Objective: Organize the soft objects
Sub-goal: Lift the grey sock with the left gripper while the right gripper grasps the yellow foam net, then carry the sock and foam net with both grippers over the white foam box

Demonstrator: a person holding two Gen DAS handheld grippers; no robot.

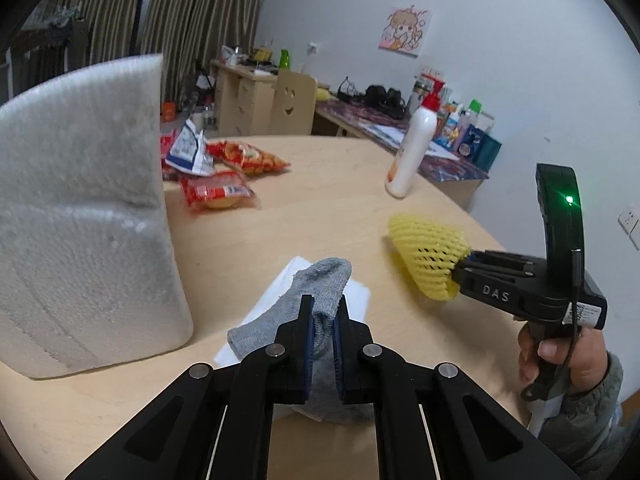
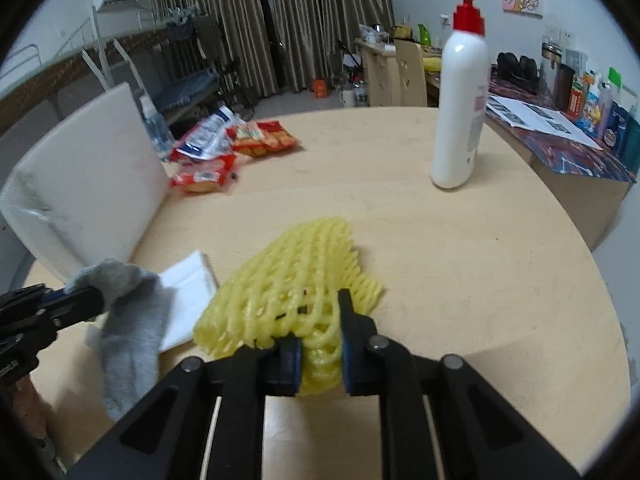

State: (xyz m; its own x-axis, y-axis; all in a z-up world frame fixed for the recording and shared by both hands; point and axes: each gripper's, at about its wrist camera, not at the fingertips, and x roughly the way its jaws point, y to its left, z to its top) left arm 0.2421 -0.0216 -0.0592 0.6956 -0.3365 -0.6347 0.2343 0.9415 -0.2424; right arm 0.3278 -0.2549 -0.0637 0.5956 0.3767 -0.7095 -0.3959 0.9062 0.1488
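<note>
A grey sock and a yellow net-patterned foam sleeve are seen. The tabletop is pale wood; the pump bottle is white, capped red.

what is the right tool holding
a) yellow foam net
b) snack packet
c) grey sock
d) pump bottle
a: the right tool is clamped on the yellow foam net, while the grey sock is in the left tool.
</note>
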